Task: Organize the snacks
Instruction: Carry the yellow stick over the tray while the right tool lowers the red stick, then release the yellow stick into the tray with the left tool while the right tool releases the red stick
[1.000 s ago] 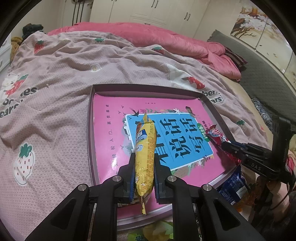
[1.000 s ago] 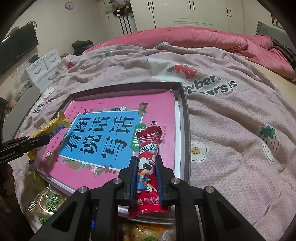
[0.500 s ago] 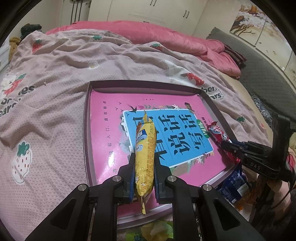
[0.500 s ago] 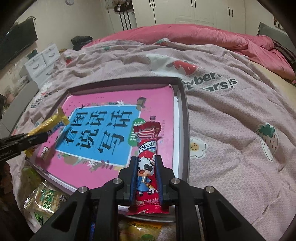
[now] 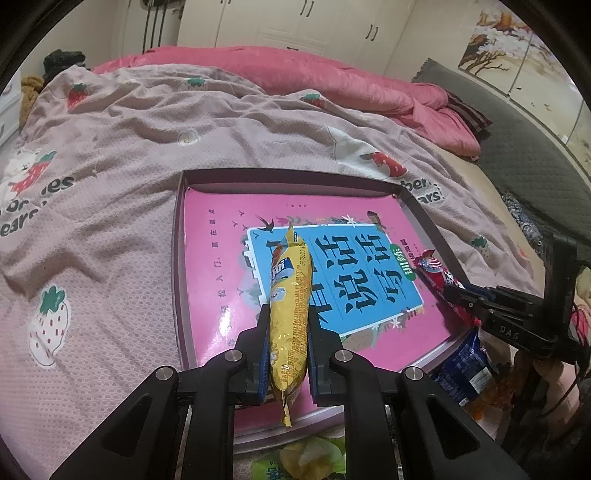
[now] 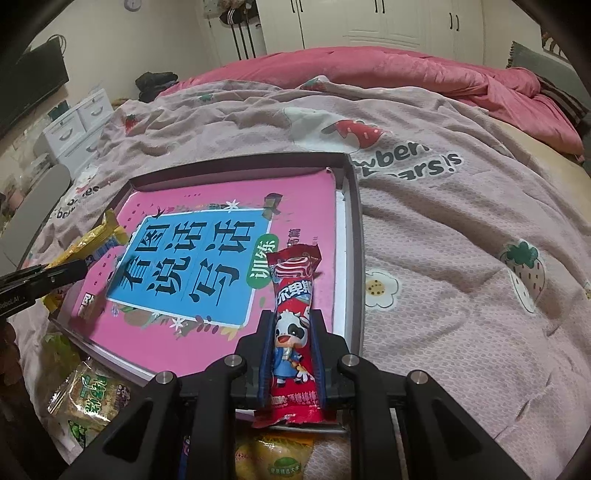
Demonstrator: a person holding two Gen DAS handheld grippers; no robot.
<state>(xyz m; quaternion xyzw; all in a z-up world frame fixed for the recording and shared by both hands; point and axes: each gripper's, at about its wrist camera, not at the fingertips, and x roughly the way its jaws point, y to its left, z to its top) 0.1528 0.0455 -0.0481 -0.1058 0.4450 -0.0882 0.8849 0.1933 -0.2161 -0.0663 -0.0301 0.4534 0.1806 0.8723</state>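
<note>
A home bedroom, apparently: a bed with strawberry-print cover, pink duvet, white wardrobes behind.

The right hand-held gripper clamps a red snack packet above the tray.

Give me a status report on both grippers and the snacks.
Left gripper shut on yellow snack. Right gripper shut on red snack. Both over the tray; book fills its floor.

A green packet and a yellow-green packet are cut off by the bottom edge, and a blue packet lies half hidden behind the tray.
</note>
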